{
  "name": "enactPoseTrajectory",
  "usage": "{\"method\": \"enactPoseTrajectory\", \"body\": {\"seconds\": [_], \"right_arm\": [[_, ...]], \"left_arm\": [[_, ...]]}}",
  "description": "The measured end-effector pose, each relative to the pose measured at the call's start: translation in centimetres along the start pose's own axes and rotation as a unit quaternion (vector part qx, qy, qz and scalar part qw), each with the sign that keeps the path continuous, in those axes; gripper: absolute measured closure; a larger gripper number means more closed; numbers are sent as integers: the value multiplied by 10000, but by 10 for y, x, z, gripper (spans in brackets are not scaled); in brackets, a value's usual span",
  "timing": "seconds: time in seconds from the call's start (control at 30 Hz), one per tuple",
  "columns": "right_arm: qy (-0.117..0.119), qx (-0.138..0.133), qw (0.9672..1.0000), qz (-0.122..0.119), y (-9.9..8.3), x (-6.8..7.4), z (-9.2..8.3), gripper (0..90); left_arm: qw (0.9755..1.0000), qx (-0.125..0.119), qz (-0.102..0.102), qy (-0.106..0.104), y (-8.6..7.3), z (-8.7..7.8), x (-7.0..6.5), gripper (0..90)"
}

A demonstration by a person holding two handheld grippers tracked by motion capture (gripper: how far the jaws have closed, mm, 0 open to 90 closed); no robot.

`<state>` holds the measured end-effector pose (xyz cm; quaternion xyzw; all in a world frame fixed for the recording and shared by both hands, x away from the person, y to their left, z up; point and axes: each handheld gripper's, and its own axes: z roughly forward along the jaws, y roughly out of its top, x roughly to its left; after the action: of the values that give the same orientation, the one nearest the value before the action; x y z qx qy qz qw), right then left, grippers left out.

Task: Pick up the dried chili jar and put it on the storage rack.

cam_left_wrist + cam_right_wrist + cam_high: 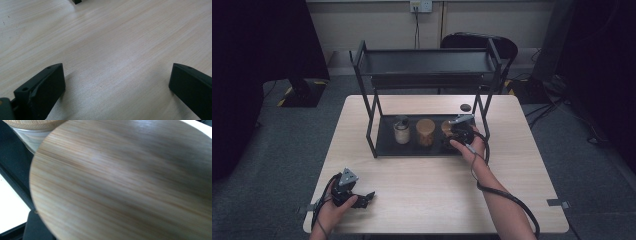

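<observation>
Jars stand in a row on the bottom tray of a black metal two-tier rack (373, 131) at the twelve o'clock side of the pale wooden worktop (422, 195). The right claw (460, 134) is at the right end of that row, clenched on the round glass jar with a bamboo lid (125, 185); in the right gripper view the lid's wood grain sits very close to the camera, and a neighbouring lid-topped jar edge (30, 130) lies at eleven o'clock. In the high view, a brown-filled jar with a wooden lid (425, 132) stands at nine o'clock of the held one, and a white-filled jar with a dark lid (401, 130) further that way. The left claw (362, 199) rests near the worktop's seven o'clock corner, released, jaws wide apart over bare wood. A small dark round disc (466, 107) lies behind the rack.
</observation>
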<state>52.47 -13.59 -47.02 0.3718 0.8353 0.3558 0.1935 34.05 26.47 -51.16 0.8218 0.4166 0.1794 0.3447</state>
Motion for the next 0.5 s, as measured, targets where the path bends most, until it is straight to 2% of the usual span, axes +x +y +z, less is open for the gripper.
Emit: {"method": "enactPoseTrajectory", "body": {"seconds": [0.5], "right_arm": [[-39,41,10000,17,-2,0,9,255]], "left_arm": [[10000,-3,-3,-1,0,0,0,0]]}}
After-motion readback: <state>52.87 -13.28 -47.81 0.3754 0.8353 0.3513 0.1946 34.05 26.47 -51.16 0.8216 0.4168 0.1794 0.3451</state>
